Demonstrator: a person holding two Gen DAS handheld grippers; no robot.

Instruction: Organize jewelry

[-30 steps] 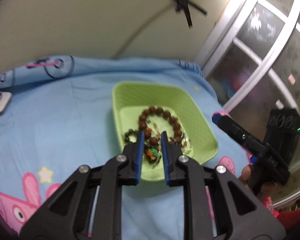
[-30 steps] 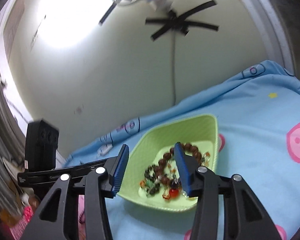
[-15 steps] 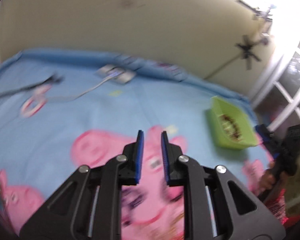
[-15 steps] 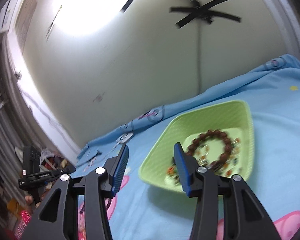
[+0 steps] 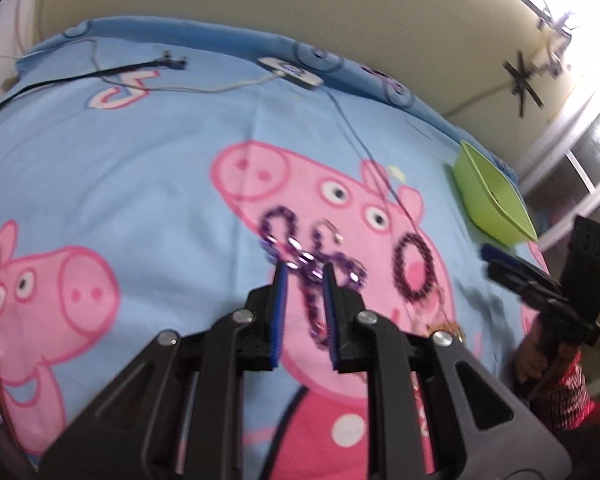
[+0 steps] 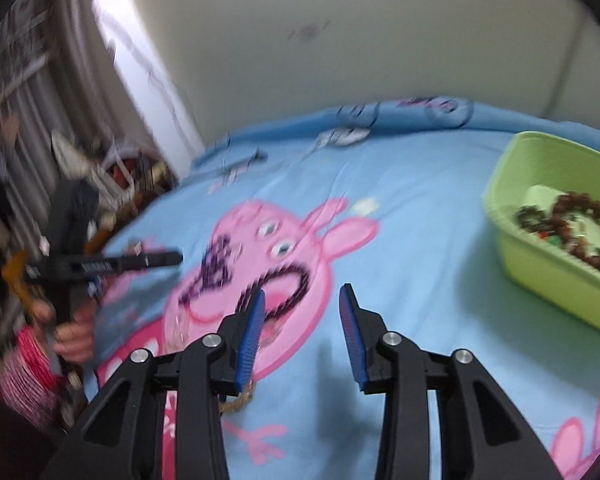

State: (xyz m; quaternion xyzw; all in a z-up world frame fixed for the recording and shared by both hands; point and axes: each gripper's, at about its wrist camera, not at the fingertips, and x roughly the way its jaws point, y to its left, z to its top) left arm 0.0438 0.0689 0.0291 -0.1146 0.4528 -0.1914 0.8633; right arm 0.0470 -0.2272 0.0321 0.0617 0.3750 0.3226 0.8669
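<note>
Both grippers swung from tray, purple necklace ahead

Almost nothing is reading clearly here. In the right wrist view, at the middle left of the frame, the left claw is showing a short line of pale lettering along the side of its black finger, but motion blur is smearing it past reading. In the left wrist view, at the upper left of the frame, the blue bedsheet is carrying a pink-and-white printed shape that is looking like a large letter or numeral, and which one cannot be told. No brand, number or sign is showing legibly elsewhere.
</note>
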